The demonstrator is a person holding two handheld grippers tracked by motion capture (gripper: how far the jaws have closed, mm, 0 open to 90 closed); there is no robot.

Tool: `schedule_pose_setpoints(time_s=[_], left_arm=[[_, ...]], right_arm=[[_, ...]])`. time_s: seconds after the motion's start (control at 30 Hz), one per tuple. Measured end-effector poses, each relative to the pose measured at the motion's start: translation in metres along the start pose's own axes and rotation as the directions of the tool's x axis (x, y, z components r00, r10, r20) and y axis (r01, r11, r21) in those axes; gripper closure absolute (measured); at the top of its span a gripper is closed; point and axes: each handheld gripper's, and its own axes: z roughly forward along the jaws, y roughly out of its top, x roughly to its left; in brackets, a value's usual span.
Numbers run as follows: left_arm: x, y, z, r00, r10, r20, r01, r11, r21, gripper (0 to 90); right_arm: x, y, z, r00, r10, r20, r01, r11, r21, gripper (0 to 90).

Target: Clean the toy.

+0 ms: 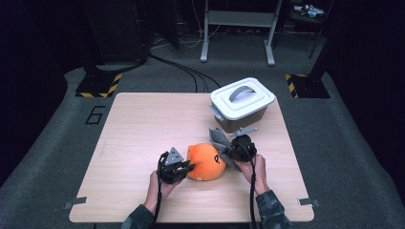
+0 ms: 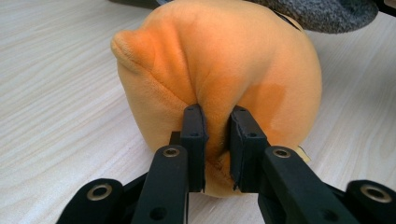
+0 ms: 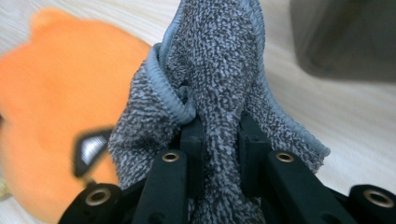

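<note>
Your left gripper [image 2: 212, 140] pinches the orange plush toy [image 2: 219, 79], pinning it steady. Your right gripper [image 3: 219, 140] clamps the grey cloth [image 3: 219, 70] beside it, ready to wipe.

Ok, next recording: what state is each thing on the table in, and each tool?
Orange plush toy: lying on the table, pinched by the left tool.
Grey cloth: bunched, clamped in the right tool.
Lidded box: lid on, handle flat.
Left tool: shut on plush.
Right tool: shut on cloth.
</note>
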Motion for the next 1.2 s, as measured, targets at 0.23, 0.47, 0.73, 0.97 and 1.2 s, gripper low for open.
schedule_pose_setpoints(time_s=[0.23,0.47,0.73,0.97,1.2], left_arm=[[0.001,0.0,0.0,1.0,-0.003,0.0,0.003,1.0,0.003,77.5],[0.001,0.003,0.0,1.0,-0.008,0.0,0.008,1.0,0.002,77.3],[0.001,0.007,0.0,1.0,-0.009,0.0,0.009,0.9999,0.006,76.7],[0.002,0.007,0.001,0.9997,-0.022,-0.007,0.022,0.9997,0.01,76.7],[0.002,0.007,0.0,0.9996,-0.029,0.002,0.029,0.9996,0.002,70.0]], right_arm=[[-0.007,-0.011,-0.007,0.9996,0.016,0.024,-0.017,1.0,0.014,76.1],[0.013,0.016,-0.032,0.9986,-0.053,-0.002,0.053,0.995,-0.079,76.1],[0.053,0.043,-0.018,0.9877,-0.145,-0.058,0.14,0.987,-0.082,75.8],[0.076,0.048,0.001,0.9843,-0.167,-0.057,0.165,0.985,-0.047,75.8],[0.072,0.041,0.006,0.9864,-0.161,-0.034,0.16,0.987,-0.033,76.1]])
